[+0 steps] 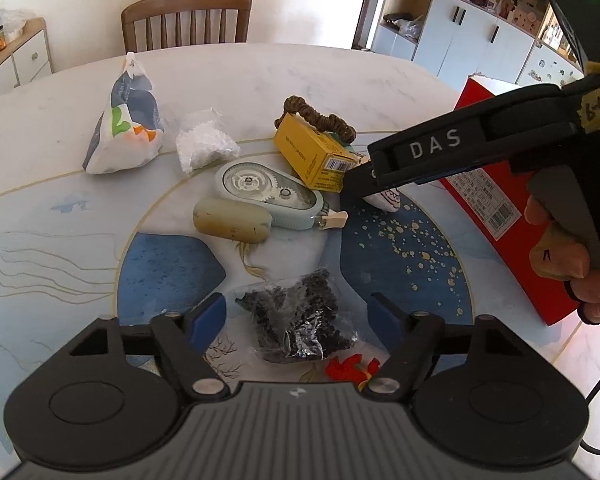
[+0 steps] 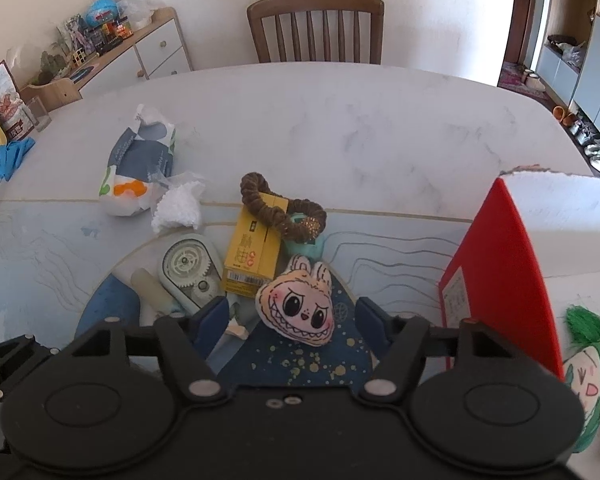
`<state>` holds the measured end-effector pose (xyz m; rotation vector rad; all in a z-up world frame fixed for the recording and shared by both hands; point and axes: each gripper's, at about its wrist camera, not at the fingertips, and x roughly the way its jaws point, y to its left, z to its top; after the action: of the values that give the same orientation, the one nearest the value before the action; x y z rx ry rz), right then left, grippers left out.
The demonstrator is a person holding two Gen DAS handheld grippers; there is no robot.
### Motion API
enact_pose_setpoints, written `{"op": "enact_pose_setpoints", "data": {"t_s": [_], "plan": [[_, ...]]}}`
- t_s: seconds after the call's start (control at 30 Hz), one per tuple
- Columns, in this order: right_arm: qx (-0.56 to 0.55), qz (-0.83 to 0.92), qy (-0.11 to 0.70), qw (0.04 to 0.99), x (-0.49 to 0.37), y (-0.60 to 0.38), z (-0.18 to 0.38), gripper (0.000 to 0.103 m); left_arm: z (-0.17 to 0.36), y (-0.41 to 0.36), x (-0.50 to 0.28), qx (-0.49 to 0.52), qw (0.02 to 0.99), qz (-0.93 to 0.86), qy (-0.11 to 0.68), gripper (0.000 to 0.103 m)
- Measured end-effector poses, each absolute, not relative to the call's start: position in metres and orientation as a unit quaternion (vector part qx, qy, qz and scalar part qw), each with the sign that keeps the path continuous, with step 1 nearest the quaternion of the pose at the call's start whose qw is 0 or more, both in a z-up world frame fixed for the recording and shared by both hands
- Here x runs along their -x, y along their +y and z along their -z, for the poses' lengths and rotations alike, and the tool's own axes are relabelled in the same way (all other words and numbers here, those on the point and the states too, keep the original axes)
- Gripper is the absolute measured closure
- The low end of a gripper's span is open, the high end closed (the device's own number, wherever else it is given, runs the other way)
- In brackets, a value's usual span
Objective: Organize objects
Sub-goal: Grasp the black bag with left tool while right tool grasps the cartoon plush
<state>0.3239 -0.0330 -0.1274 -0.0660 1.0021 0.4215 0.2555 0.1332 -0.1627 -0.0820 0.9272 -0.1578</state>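
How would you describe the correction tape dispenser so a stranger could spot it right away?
On the round table, look at the clutter in the middle, just in front of the yellow box. The correction tape dispenser lies flat there beside a pale green cylinder. It alone has a clear face showing white gears.

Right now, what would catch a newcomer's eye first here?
Probably the grinning rabbit-eared plush face, lying between the right gripper fingers on the blue mat. Next, the tall red box standing to its right, and the yellow carton with a brown scrunchie draped over it, behind the plush.
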Motion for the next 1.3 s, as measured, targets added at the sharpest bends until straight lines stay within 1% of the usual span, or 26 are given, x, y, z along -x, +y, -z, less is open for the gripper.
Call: {"op": "enact_pose_setpoints", "data": {"t_s": [0.03,0.1,0.17,0.23,0.27,0.33,0.4,0.5,0.83,1.03,1.3], "plan": [[0.032,-0.201,0.479,0.854,-0.325,-0.033,0.129,0.043,0.163,0.134,-0.256,0.041,0.89,0.076,0.448,0.031],[0.031,-0.2,0.483,0.852,-0.327,-0.033,0.131,0.047,0.163,0.134,-0.256,0.04,0.89,0.073,0.448,0.036],[0.027,-0.203,0.486,0.85,-0.328,-0.033,0.133,0.049,0.163,0.134,-0.257,0.038,0.89,0.073,0.448,0.039],[0.029,-0.203,0.487,0.849,-0.329,-0.033,0.133,0.052,0.163,0.133,-0.257,0.035,0.89,0.076,0.448,0.045],[0.03,-0.203,0.488,0.848,-0.329,-0.033,0.134,0.054,0.162,0.133,-0.257,0.035,0.89,0.077,0.448,0.05],[0.031,-0.203,0.49,0.847,-0.33,-0.032,0.135,0.061,0.162,0.134,-0.257,0.037,0.89,0.076,0.448,0.051],[0.031,-0.202,0.49,0.848,-0.33,-0.032,0.135,0.062,0.161,0.135,-0.256,0.044,0.889,0.078,0.449,0.057],[0.031,-0.201,0.49,0.848,-0.329,-0.032,0.135,0.066,0.158,0.133,-0.257,0.041,0.889,0.08,0.448,0.061],[0.039,-0.194,0.477,0.856,-0.322,-0.038,0.122,0.085,0.147,0.131,-0.253,0.039,0.891,0.083,0.444,0.063],[0.026,-0.196,0.471,0.86,-0.314,-0.047,0.113,0.087,0.135,0.129,-0.248,0.04,0.895,0.083,0.437,0.063],[0.01,-0.203,0.463,0.863,-0.296,-0.057,0.092,0.088,0.115,0.125,-0.24,0.042,0.896,0.084,0.435,0.063]]}}
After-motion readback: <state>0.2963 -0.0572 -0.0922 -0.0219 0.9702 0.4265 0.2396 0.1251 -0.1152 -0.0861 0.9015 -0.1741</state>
